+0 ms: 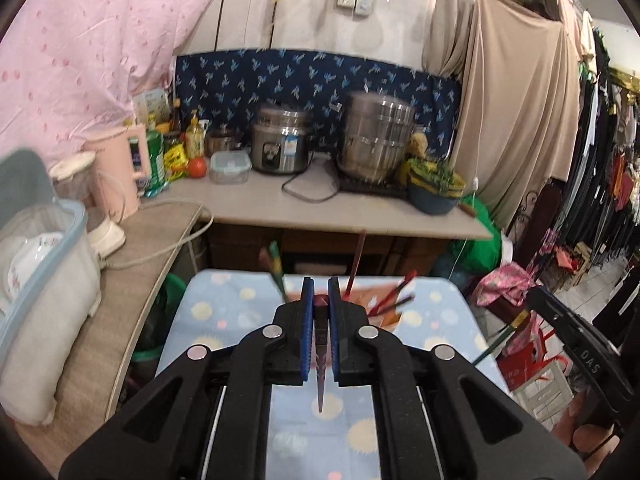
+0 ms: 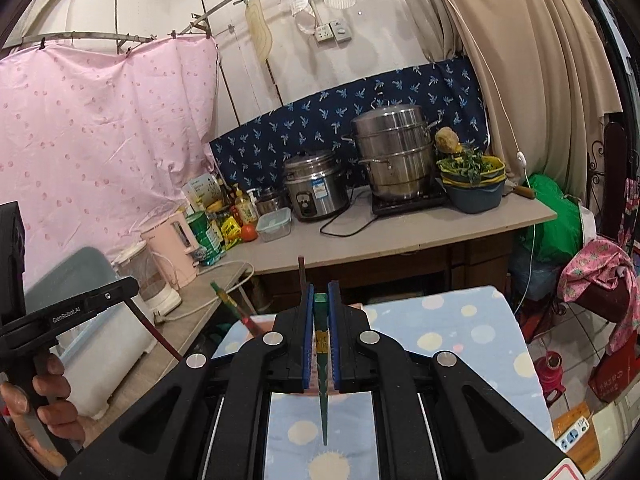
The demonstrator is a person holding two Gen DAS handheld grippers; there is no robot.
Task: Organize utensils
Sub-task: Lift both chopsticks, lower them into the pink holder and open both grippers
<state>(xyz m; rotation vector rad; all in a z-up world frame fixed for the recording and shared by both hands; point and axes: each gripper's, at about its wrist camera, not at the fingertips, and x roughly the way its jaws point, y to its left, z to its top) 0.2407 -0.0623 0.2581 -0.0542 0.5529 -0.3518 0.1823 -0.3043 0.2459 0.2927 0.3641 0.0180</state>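
Observation:
In the left wrist view my left gripper (image 1: 320,292) is shut on a dark red chopstick (image 1: 321,376), whose thin tip points back toward the camera. Just beyond the fingers, several red and green chopsticks (image 1: 394,300) stand blurred in an orange holder on the blue dotted tablecloth (image 1: 224,312). In the right wrist view my right gripper (image 2: 320,292) is shut on a green chopstick (image 2: 322,380). The left gripper (image 2: 132,286) shows at that view's left with its dark red chopstick (image 2: 158,334) and a person's hand (image 2: 44,400) on its handle.
A counter (image 1: 280,208) behind the table carries a rice cooker (image 1: 280,144), a steel steamer pot (image 1: 376,140), bottles and a bowl of greens (image 1: 434,188). A side shelf at left holds a plastic bin (image 1: 44,264) and a blender. Clothes hang at right.

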